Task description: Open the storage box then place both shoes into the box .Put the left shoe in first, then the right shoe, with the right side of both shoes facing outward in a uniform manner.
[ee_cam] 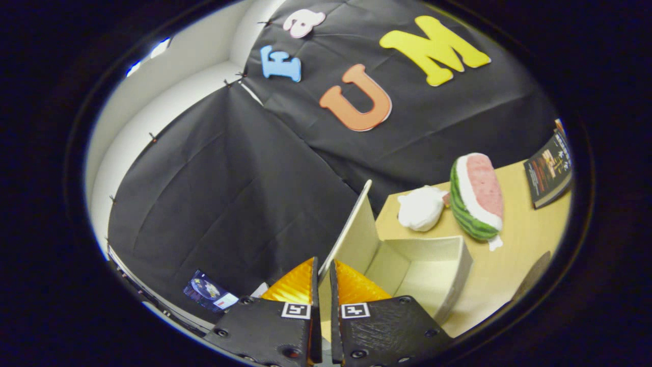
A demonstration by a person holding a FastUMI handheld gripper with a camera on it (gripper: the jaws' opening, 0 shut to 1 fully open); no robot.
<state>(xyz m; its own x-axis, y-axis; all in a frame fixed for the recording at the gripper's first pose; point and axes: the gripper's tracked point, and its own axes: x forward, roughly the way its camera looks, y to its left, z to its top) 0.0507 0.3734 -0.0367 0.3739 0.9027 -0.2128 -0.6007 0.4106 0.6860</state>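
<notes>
The gripper [321, 275] is seen with its two fingers drawn almost together, and the thin edge of the box lid [351, 232] is held in the narrow slot between them; both fingers appear to press on it, so the lid is judged to be gripped. The lid is stood up nearly on end, tilted slightly, rising from the fingers toward the far wall. The storage box [458, 270], pale and rectangular, lies immediately to the right of the lid and just ahead of the right finger, its interior exposed and nothing seen within it. Its long axis is judged to run from near left to far right across the wooden table [519, 239]. Beyond the box, further along the table, a white soft toy [420, 208] and a watermelon-slice plush [476, 198] are noted side by side, touching or nearly so, with a dark book [549, 171] at the far right. No shoes are observed. The opening step is judged to be largely done; the lid's hinge line, lying between gripper and box cavity, is the relation on which the release depends, since the lid may fall back to the right over the opening.
</notes>
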